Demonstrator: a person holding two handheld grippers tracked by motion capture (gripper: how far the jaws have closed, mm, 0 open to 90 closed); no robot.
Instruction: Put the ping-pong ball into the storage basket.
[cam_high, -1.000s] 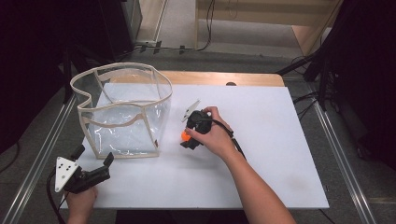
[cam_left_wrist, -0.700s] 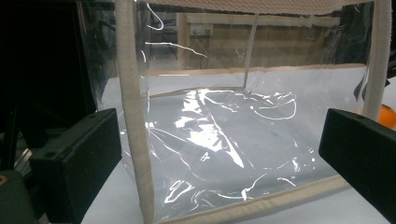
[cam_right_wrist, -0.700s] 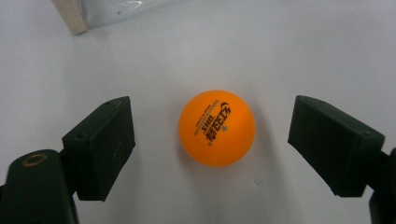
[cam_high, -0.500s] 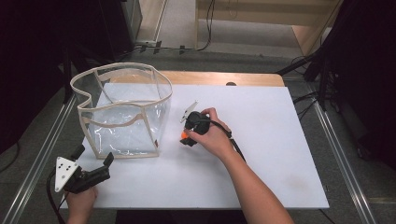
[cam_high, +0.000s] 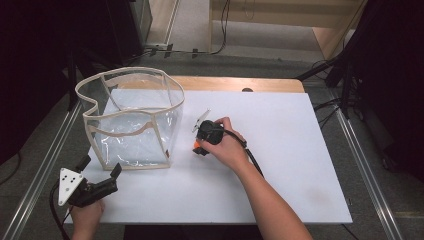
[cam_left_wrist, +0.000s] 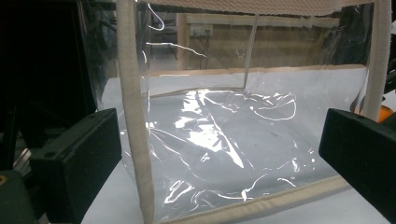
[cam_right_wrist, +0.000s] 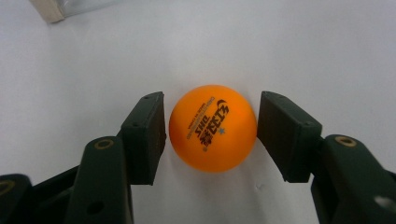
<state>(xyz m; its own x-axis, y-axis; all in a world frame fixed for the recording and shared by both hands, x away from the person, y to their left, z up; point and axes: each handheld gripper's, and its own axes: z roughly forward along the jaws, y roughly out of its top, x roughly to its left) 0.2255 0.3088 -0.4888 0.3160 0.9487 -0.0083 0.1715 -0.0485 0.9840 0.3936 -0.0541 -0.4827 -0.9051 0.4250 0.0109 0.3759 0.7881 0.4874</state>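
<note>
One orange ball (cam_right_wrist: 213, 127), one clear bag (cam_high: 131, 120)

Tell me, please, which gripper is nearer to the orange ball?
The right gripper: its jaws have just been closing around the orange ball, pads at its sides. The left gripper waits open, beyond the clear bag.

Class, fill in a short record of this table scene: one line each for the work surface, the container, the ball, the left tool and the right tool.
Surface: white tabletop
Container: clear plastic bag with beige fabric trim, upright, open on top
Ball: orange table-tennis ball with black print, on the tabletop right of the bag
Right tool: jaws have just been closing, ball between them, both pads at its sides
Left tool: jaws wide apart, facing the bag, holding nothing
</note>
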